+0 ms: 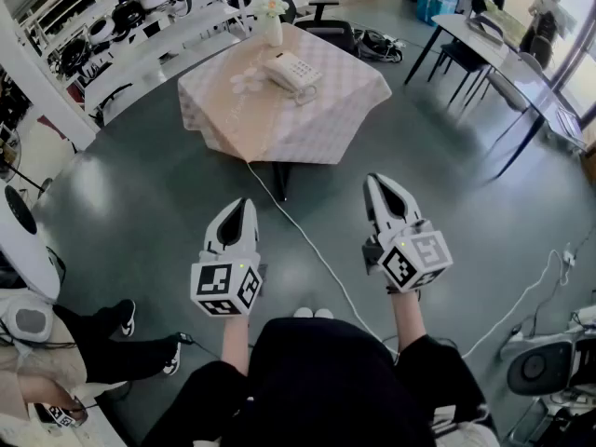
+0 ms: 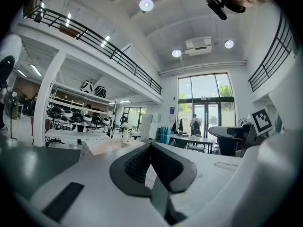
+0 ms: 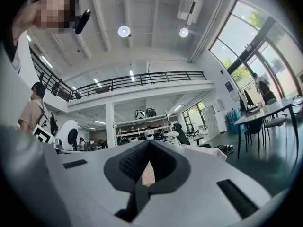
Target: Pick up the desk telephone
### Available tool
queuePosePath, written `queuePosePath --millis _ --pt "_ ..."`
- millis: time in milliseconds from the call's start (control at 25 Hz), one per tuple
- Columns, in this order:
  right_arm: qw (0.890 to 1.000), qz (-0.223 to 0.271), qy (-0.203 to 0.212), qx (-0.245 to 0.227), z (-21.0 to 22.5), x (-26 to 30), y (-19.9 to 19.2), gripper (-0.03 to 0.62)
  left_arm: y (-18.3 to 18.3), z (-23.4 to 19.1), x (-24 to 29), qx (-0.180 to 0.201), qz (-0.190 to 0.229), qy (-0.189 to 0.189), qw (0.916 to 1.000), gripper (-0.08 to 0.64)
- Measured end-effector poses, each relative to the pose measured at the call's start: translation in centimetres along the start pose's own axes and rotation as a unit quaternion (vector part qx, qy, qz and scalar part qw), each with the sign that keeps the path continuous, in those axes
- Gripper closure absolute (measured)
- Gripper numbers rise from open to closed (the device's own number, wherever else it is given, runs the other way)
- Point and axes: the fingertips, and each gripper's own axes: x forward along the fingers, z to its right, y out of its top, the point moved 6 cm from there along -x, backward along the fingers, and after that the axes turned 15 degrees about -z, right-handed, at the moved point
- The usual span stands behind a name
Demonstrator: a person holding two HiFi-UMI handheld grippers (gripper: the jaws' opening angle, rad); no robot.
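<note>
A white desk telephone (image 1: 292, 72) lies on a table (image 1: 321, 119) covered with a pale checked cloth, far ahead of me in the head view. Its cord runs off the table's front edge and across the floor. My left gripper (image 1: 237, 214) and right gripper (image 1: 385, 188) are held side by side over the floor, well short of the table, both pointing toward it. Both are shut with nothing between the jaws. In the left gripper view only the table's edge (image 2: 102, 146) shows past the closed jaws.
A white vase with flowers (image 1: 272, 21) stands on the table behind the phone. A white cable (image 1: 307, 240) crosses the grey floor between my grippers. Shelves with helmets (image 1: 130, 17) line the left; desks and chairs (image 1: 503, 54) stand at the right. A seated person's legs (image 1: 121, 347) are lower left.
</note>
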Motion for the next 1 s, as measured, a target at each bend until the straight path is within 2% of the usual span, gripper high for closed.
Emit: queuePosePath --millis 1000 --pt "1.0 -0.013 0.003 0.026 4.3 0.5 -1.2 0.6 -0.6 3.3 3.2 -0.007 -0.02 0.003 0.9998 0.561"
